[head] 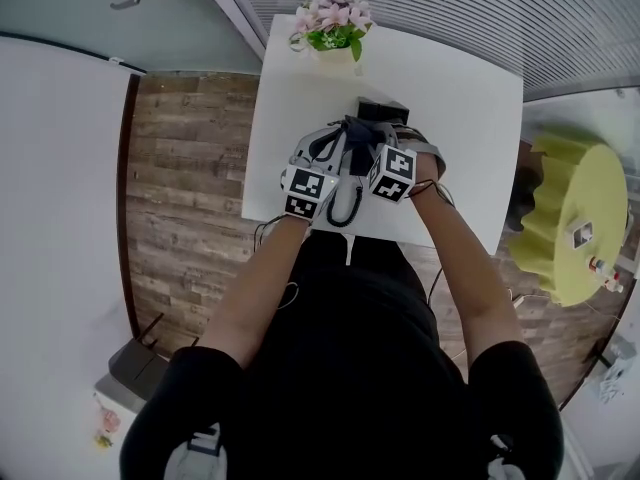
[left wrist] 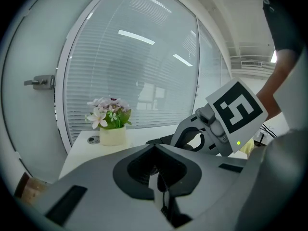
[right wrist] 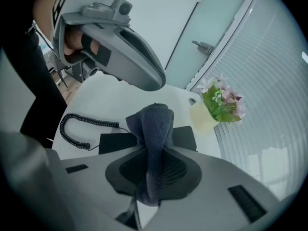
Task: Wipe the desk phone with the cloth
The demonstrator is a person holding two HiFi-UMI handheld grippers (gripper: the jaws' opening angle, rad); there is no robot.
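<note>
The black desk phone (head: 383,110) sits on the white table (head: 470,138), mostly hidden behind both grippers in the head view. My right gripper (right wrist: 155,146) is shut on a dark grey cloth (right wrist: 156,124), which stands up in a fold between its jaws, above the phone's flat black body (right wrist: 115,141). The coiled cord (right wrist: 76,128) lies on the table to the left. My left gripper (right wrist: 153,82) hovers above and left of the cloth, jaws together. In the left gripper view its jaws (left wrist: 155,146) are shut with nothing between them, and the right gripper (left wrist: 199,134) is just ahead.
A cream pot of pink and white flowers (head: 334,30) stands at the table's far edge. A blinds-covered glass wall (left wrist: 139,66) and a door handle (left wrist: 39,82) lie behind it. Wooden floor (head: 190,168) is left of the table, a yellow round stool (head: 580,218) to the right.
</note>
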